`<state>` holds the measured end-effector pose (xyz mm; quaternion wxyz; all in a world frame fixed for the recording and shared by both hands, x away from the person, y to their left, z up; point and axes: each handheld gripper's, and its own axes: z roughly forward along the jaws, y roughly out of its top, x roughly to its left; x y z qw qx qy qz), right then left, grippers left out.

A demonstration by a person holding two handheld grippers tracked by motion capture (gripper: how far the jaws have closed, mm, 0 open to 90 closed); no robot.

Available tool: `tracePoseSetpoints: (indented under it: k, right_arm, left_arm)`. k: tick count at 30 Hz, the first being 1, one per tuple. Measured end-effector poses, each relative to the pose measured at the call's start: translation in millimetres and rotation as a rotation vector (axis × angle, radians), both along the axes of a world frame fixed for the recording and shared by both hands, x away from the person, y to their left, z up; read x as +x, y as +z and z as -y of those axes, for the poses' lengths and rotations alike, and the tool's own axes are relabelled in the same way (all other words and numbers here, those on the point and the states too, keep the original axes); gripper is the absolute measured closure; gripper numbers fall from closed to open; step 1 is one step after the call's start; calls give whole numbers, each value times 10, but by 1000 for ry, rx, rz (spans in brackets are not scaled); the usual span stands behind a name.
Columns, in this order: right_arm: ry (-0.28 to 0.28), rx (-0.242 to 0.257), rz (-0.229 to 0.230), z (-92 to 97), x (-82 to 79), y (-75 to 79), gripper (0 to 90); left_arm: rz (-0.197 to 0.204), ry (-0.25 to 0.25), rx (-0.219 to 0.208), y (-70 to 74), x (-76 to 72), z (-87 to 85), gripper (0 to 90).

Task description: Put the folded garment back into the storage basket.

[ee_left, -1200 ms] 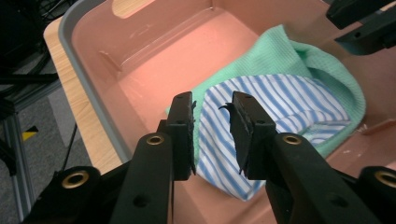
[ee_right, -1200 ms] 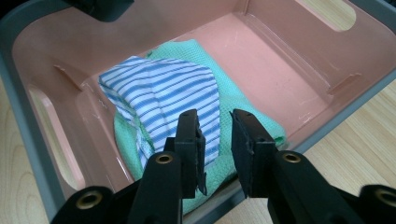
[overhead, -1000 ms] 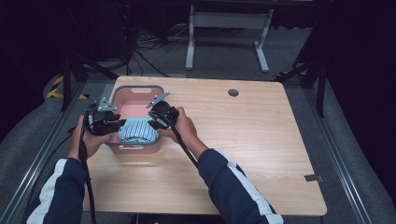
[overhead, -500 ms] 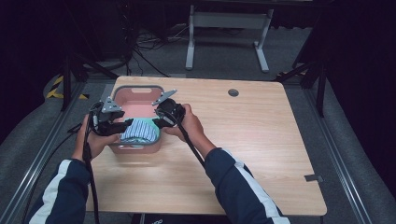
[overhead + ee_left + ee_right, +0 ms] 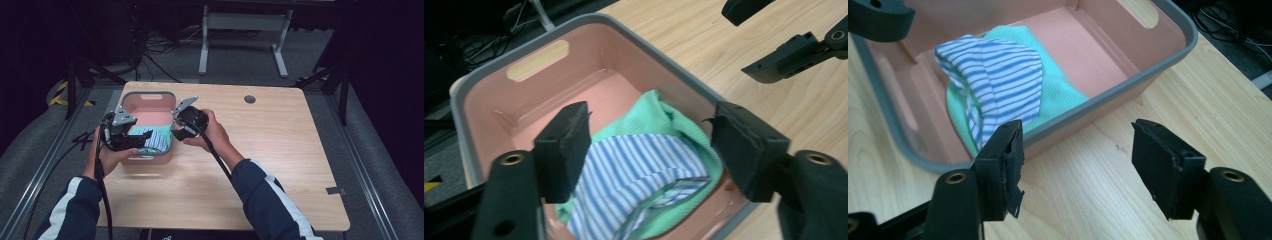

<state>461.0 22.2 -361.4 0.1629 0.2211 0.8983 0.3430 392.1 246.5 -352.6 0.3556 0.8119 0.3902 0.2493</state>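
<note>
A pink basket with a grey rim (image 5: 145, 95) (image 5: 484, 85) (image 5: 1168, 50) stands at the table's far left. Inside its near end lies a green cloth (image 5: 659, 117) (image 5: 1058, 85) with a blue-and-white striped cloth (image 5: 152, 137) (image 5: 634, 170) (image 5: 998, 75) on top. My left gripper (image 5: 142, 140) (image 5: 651, 150) hovers open over the basket's near edge, above the cloths, holding nothing. My right gripper (image 5: 176, 131) (image 5: 1078, 165) is open just outside the basket's right wall, over bare wood, also holding nothing.
The wooden table (image 5: 280, 150) stretches to the right and toward the person, with a round cable hole (image 5: 250, 99) at the back. A metal stand (image 5: 245, 30) and cables lie on the floor beyond the table.
Both grippers had the folded cloths between them above the basket's near side. They have let go and drawn apart, and the cloths now rest in the basket.
</note>
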Motion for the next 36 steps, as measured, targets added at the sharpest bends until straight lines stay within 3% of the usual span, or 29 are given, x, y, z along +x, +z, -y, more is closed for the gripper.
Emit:
tracePoseSetpoints:
  k: [6, 10, 14, 24, 30, 36]
  right_arm:
    - [11, -40, 22, 141, -81, 71, 319]
    - [9, -36, 16, 281, -129, 111, 292]
    - [7, -67, 30, 404, -177, 121, 274]
    - [6, -99, 32, 803, -326, 88, 289]
    - [-8, -128, 38, 1027, -397, 54, 290]
    - [-22, -133, 39, 1226, -476, 0, 294]
  left_arm:
    - [26, -2, -23, 43, -79, 125, 175]
    - [32, -18, 0, 53, -147, 257, 166]
    - [38, -67, 20, 55, -211, 383, 166]
    - [20, -161, 45, -92, -350, 732, 176]
    - [25, -208, 84, -219, -417, 955, 172]
    - [20, -243, 105, -338, -458, 1076, 176]
